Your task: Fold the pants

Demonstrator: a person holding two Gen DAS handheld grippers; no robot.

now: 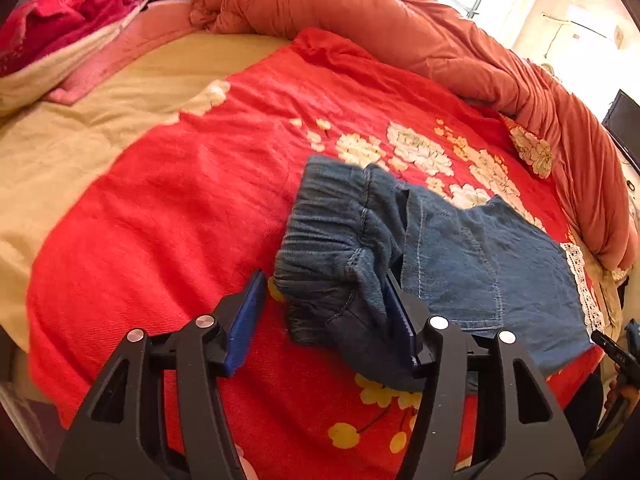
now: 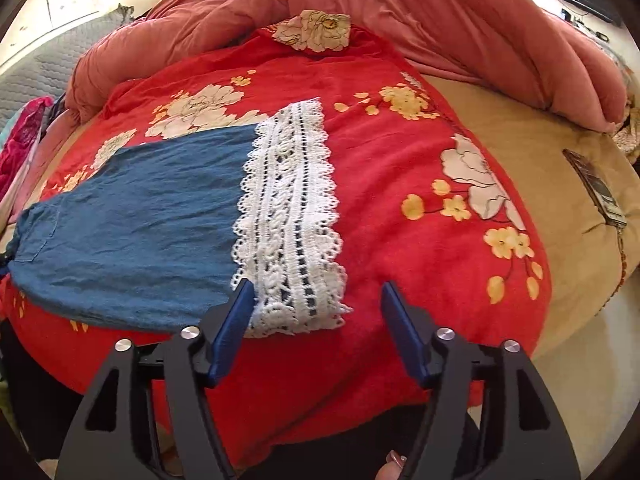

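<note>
Pants (image 1: 460,264) made of blue denim lie on a red blanket (image 1: 180,208) with white and yellow flowers. In the left wrist picture they sit in the middle and lower right of the frame. The waist end, with its bunched stretchy band, is folded over and puffed up near the middle. The flat leg part runs off to the right, and a strip of white lace trim (image 1: 582,284) shows at its far right edge.

The left gripper (image 1: 324,312) is at the bottom of that picture. Its two blue fingers stand apart. The right finger touches the bunched waist cloth, and the left finger (image 1: 248,312) is out over the red blanket, not touching the pants. Some of the waist cloth sits between them, but they do not squeeze it.

In the right wrist picture the pants fill the left and middle of the frame, lying flat. The wide lace trim runs from the upper middle down to the lower middle. The right gripper (image 2: 318,312) is at the bottom, and its blue fingers are wide apart. The left finger (image 2: 236,316) sits just at the near corner of the lace. The right finger is over bare red blanket. Nothing is pinched between them.

An orange-pink quilt (image 1: 440,40) is piled along the top of both pictures. A tan sheet (image 1: 80,152) shows at the left of the left wrist picture and at the right of the right wrist picture. A dark flat object (image 2: 596,188) lies on the tan sheet at the right edge; I cannot tell what it is.
</note>
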